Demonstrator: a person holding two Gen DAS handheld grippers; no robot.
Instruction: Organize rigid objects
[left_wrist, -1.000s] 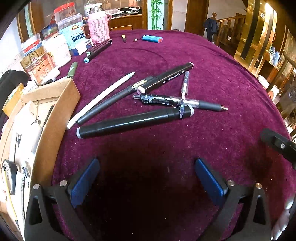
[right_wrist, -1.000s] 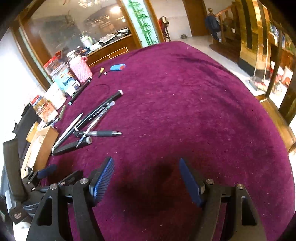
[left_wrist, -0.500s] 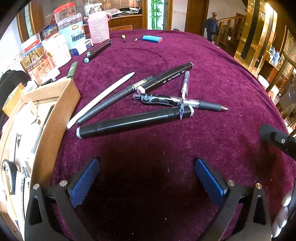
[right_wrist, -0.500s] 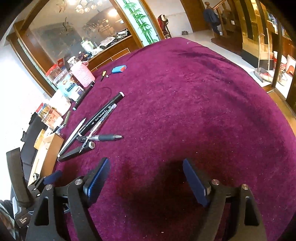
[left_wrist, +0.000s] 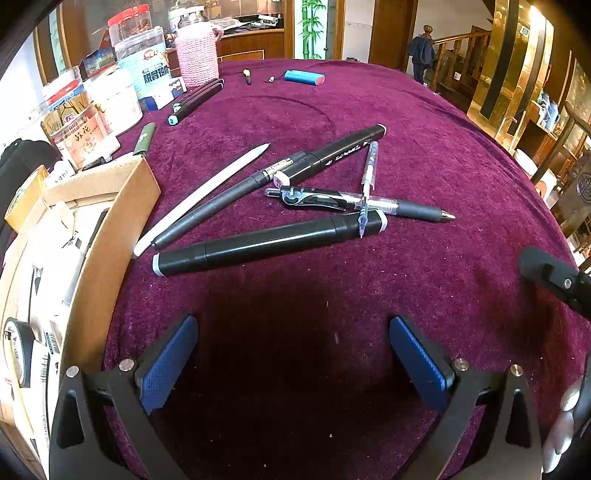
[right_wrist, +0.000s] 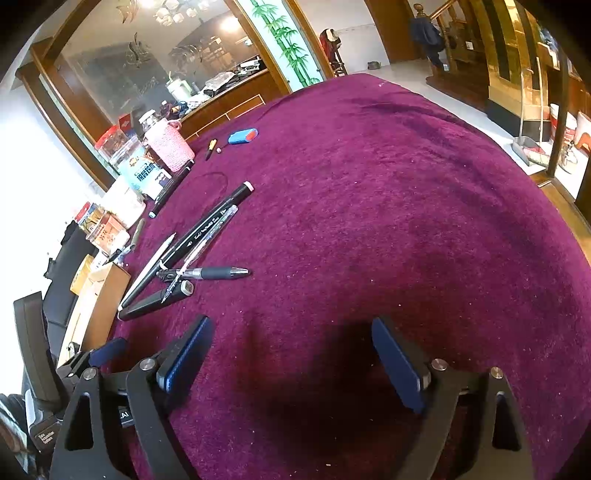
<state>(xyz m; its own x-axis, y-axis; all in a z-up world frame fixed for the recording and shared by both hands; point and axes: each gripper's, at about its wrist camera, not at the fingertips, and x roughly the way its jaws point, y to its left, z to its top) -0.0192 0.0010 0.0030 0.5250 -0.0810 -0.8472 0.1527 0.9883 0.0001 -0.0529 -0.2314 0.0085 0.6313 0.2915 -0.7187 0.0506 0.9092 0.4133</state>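
Both grippers hang over the purple cloth (left_wrist: 424, 122), holding nothing. The left gripper (left_wrist: 291, 354) has its jaws wide apart. The right gripper (right_wrist: 291, 354) is opening its jaws. Just past the left gripper lies a fat black marker (left_wrist: 266, 242). Behind the marker, more pens (left_wrist: 354, 201) lie crossed. Left of the marker sits a cardboard box (left_wrist: 110, 236).

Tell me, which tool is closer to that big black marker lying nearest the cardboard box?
Left. The left tool sits directly behind the black marker, empty. The right tool, its jaws opening and empty, is off to the marker's right, farther away.
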